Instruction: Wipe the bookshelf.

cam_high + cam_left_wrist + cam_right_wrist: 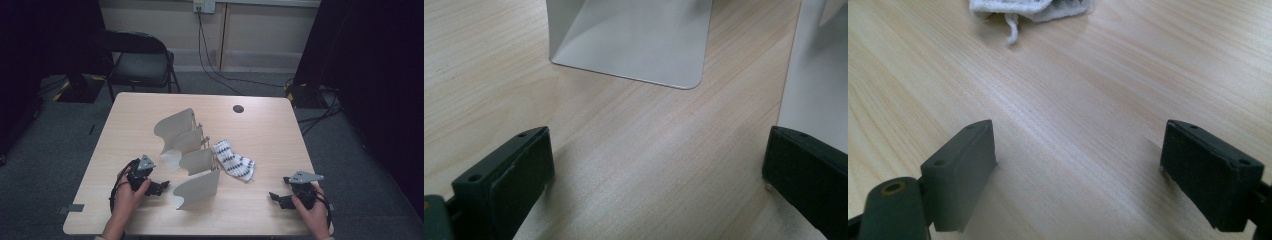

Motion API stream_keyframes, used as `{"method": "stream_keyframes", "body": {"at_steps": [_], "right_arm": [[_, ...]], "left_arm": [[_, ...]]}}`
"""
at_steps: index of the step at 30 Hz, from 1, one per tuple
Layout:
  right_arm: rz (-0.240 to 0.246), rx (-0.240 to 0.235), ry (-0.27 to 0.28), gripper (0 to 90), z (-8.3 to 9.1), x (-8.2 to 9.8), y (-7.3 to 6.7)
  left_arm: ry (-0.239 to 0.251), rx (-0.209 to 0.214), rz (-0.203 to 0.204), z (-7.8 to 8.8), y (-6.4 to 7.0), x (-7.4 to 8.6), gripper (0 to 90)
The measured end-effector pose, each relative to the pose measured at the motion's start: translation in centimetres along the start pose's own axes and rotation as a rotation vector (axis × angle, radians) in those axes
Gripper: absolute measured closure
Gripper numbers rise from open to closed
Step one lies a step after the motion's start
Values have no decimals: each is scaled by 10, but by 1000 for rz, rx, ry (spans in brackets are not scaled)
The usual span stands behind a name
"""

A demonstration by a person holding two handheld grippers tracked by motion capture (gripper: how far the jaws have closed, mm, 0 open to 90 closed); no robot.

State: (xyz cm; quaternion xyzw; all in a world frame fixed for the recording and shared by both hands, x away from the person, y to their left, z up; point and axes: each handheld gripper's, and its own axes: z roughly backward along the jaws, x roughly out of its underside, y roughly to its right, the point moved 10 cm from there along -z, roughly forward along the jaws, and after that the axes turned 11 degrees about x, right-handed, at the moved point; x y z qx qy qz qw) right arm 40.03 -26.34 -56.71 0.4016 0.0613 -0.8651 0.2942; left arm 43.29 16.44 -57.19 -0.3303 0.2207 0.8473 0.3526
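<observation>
Both pairs of fingers [509, 175] stand wide, holding nothing. The left gripper [150, 184] rests near the table's [260, 210] front edge, just beside the white rack of curved dividers [192, 150] (mid-table); the right gripper [290, 197] faces the patterned cloth [234, 161].

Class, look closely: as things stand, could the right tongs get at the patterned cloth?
Probably yes. The right tongs are open, and bare table lies between them and the patterned cloth; the white curved panels stand off to its far side.
</observation>
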Motion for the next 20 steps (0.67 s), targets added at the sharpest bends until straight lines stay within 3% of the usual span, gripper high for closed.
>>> {"method": "stream_keyframes", "body": {"at_steps": [20], "right_arm": [[0, 1, 0, 130, 0, 0, 0]], "left_arm": [[7, -1, 5, -1, 1, 0, 0]]}}
